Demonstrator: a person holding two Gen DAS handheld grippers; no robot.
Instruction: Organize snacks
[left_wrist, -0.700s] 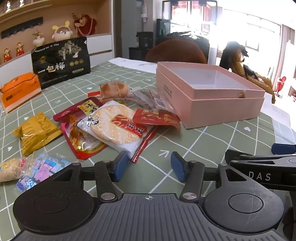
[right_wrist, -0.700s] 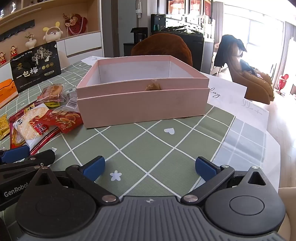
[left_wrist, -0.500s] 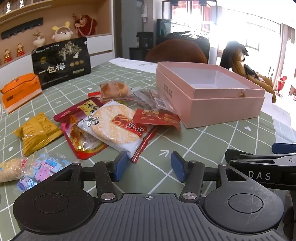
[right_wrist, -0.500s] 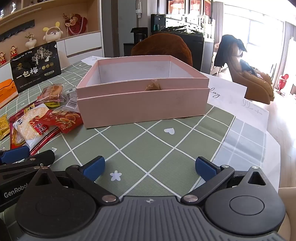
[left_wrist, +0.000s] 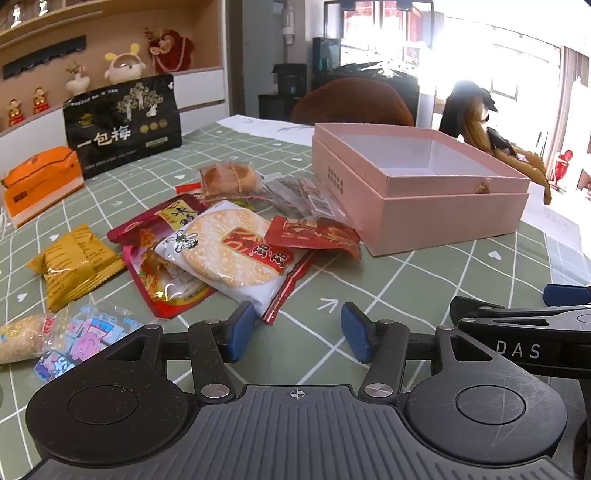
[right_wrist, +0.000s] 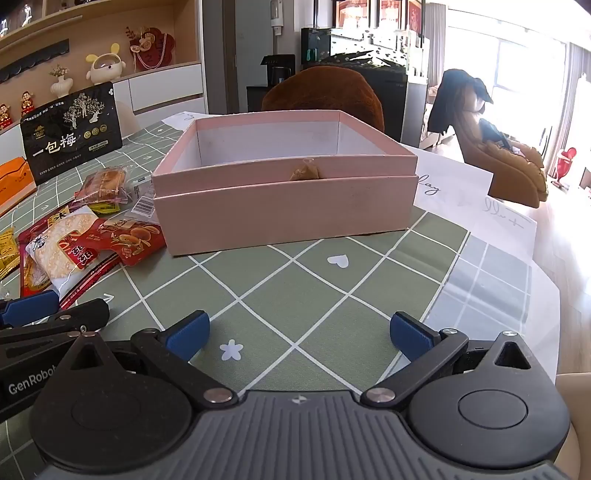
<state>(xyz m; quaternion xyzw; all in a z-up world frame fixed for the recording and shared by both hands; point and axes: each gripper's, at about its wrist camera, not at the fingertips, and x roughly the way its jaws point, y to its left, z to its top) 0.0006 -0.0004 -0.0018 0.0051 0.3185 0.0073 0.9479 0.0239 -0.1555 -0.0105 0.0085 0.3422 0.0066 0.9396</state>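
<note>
1. Your left gripper (left_wrist: 298, 334): jaws part spread, nothing btwn them, low over the bench (left_wrist: 406, 280), just short of the snack pile (left_wrist: 236, 251).
2. Your right gripper (right_wrist: 298, 334): jaws spread wide, empty, over bare cloth.
3. Pink box (right_wrist: 284, 184) sits open, right of the snacks; rice cracker pack (left_wrist: 232, 254) on top of the pile.

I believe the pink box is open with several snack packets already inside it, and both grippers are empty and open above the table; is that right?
Not quite: the pink box is open, but no snack packets show inside it in the right wrist view; they still lie on the table beside it, like the rice cracker packet. The left gripper and right gripper are indeed empty and open.
</note>
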